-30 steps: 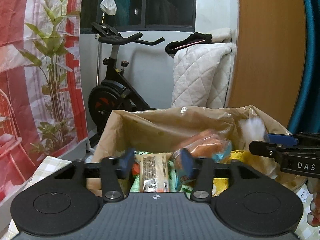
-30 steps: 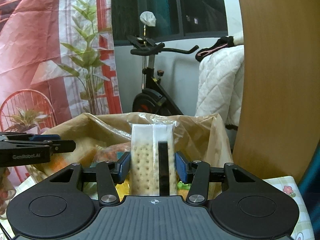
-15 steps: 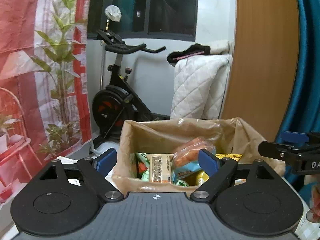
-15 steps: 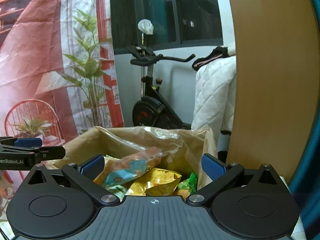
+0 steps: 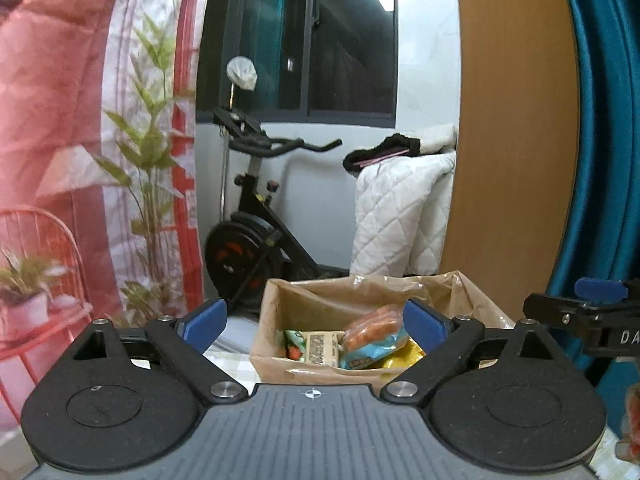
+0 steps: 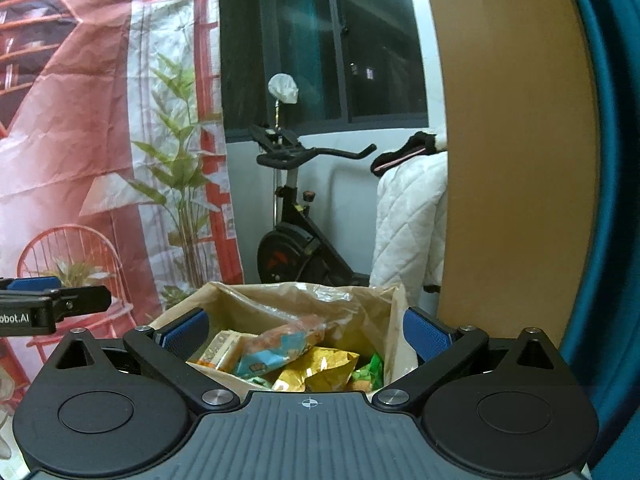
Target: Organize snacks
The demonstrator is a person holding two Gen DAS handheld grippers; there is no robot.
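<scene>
White letters "DA" show on the black body of the right gripper (image 5: 600, 334), cut off at the frame edge. "obot.AI" reads on the left gripper (image 6: 24, 318), its start cropped. Print on the snack packets (image 5: 320, 346) in the paper bag (image 5: 280, 312) is too blurred to read.

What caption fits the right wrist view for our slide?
Right gripper with open, empty jaws before a brown paper bag holding a yellow snack packet.
</scene>
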